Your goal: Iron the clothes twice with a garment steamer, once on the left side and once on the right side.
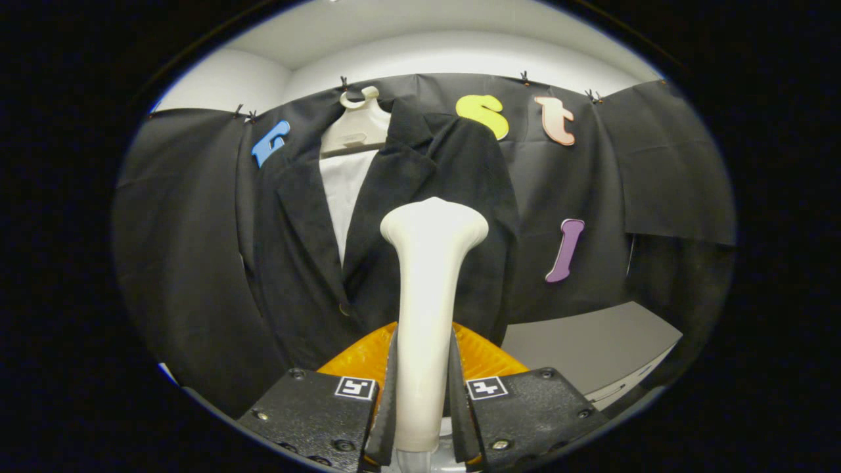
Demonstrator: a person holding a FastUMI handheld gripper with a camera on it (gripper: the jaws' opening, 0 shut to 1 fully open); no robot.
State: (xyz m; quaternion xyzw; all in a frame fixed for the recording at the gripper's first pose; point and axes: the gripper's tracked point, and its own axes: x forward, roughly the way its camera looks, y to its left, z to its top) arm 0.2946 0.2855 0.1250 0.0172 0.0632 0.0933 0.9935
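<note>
Hanger (355,128) carries your jacket (295,263) and shirt (341,190); a grey table (591,341) sits beyond, to the right. Your gripper (424,335) clamps the steamer (430,263).

No readable text, brand or number anywhere. Only signs: two square black-and-white fiducial markers (355,387) on the gripper (424,394) body, one each side of the steamer (428,309) handle that both fingers clamp. Patterns are coded blocks, not characters. Steamer itself is plain, no label on it.
</note>
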